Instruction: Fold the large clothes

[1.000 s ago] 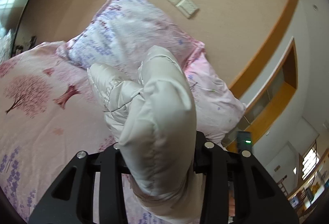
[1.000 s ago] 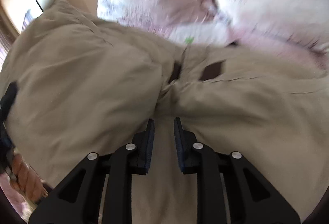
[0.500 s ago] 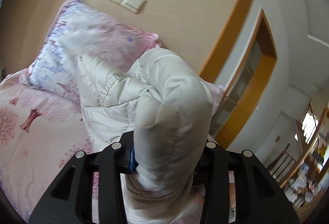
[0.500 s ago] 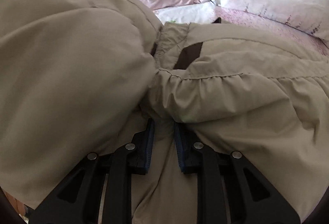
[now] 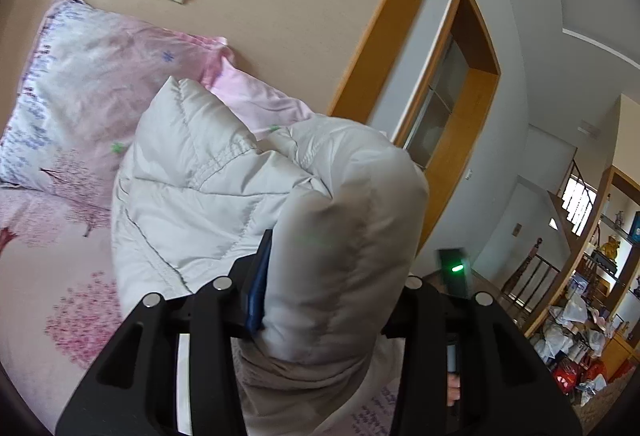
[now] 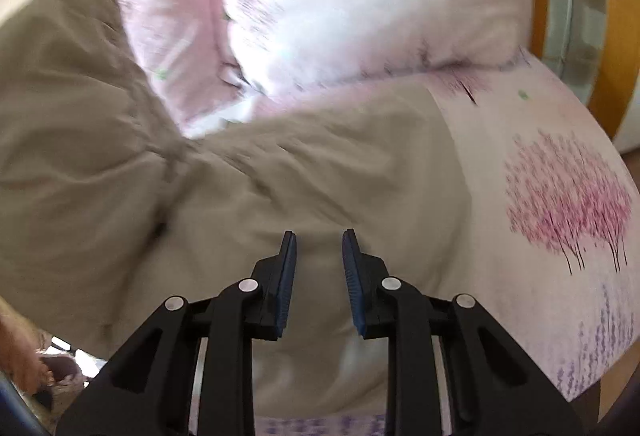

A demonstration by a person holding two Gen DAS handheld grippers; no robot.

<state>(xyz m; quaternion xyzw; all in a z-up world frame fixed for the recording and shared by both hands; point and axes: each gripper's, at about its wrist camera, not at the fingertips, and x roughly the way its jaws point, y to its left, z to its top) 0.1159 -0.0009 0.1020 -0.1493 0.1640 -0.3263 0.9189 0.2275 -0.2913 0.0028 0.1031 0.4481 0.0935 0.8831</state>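
Pink blossom-print bed (image 6: 560,163), pillows (image 5: 92,83) at the wall: your left gripper (image 5: 320,300) has its jaws clamped on a thick padded fold of the pale puffer jacket (image 5: 208,187), lifted off the bed. Your right gripper (image 6: 318,276) hovers above the jacket's tan side (image 6: 280,171), jaws parted and empty. Carry the held fold across evenly, using the free jaws to pin the layer beneath. Bunched as it is, the jacket's long axis cannot be told.
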